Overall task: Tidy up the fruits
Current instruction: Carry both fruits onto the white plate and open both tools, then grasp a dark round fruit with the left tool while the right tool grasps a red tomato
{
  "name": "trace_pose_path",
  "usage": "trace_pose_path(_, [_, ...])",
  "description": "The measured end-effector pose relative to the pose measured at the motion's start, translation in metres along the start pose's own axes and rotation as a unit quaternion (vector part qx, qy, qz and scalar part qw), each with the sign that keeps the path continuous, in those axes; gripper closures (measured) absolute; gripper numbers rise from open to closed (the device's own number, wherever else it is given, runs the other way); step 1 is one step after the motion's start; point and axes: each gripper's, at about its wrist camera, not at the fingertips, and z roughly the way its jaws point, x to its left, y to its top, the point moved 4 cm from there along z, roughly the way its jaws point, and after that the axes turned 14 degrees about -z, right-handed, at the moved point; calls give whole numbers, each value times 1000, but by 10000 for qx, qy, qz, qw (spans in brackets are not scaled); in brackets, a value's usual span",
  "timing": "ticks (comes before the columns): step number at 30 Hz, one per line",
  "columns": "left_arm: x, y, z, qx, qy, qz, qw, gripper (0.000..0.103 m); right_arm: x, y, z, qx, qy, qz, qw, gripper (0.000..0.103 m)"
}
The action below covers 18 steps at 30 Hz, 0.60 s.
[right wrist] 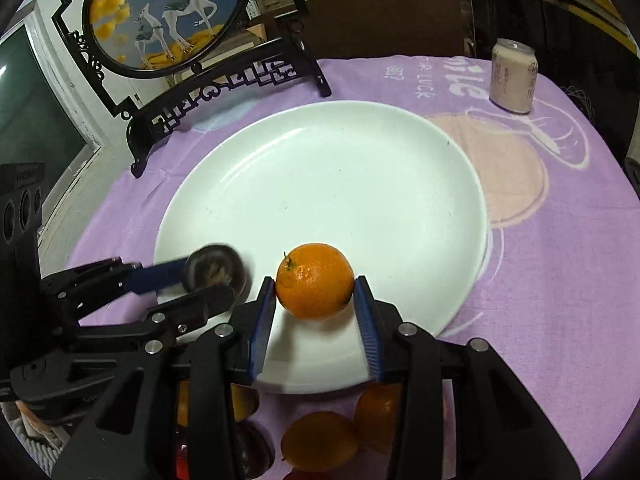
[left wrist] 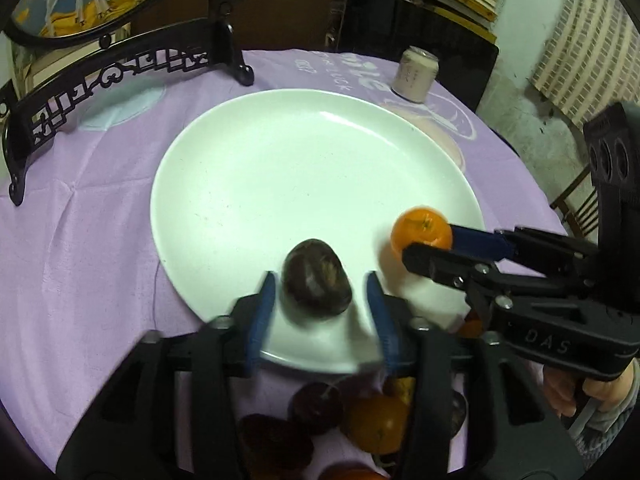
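Left wrist view: dark purple fruit (left wrist: 317, 280), maybe a passion fruit, sits on the near part of the white plate (left wrist: 280, 152), between the blue pads of the left tool (left wrist: 322, 300). Pads stand clear of it on both sides, so it reads as released; jaws about half spread. Blur on the pads and fruit.

Risks, judged only:
- the round dark fruit could roll toward the plate rim or off onto the purple cloth (left wrist: 80, 240) if a pad clips it as the tool backs out.
- the two tools work close together over the near rim; the right tool (left wrist: 430, 246) comes in from the right side and could knock the left one or its fruit.
- the orange (right wrist: 315, 281) could roll into the dark fruit once let go, since both lie near the same edge.

Right wrist view: right tool (right wrist: 315, 294) is clenched on the orange, both blue pads pressing its sides, jaws narrow. Orange is over the near part of the plate (right wrist: 320, 184); cannot tell if it rests on it or hangs just above. Left tool (right wrist: 208, 280) shows at left with the dark fruit (right wrist: 216, 268) at its tips.

More oranges (right wrist: 320, 440) and dark fruits lie on the tabletop cloth nearer than the plate, under the tools, still to be moved. Drink can (right wrist: 514, 76) and framed deer picture (right wrist: 164, 12) stand far back, well apart.
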Motion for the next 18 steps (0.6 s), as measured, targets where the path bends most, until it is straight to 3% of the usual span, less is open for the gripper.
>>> trace_pose_path(4, [5, -2, -18, -185, -108, -117, 9997, 36, 0, -1, -31, -462, 30, 49, 9989, 60])
trace_pose_path(7, [11, -7, -45, -457, -123, -190, 9987, 34, 1, -13, -67, -871, -95, 81, 9961, 37])
trace_pose_path(9, [20, -17, -63, -661, -66, -296, 9974, 26, 2, -28, -84, -1073, -251, 136, 9938, 34])
trace_pose_path(18, [50, -100, -108, -945, 485, -310, 9939, 19, 3, -113, -103, -955, -110, 782, 9923, 33])
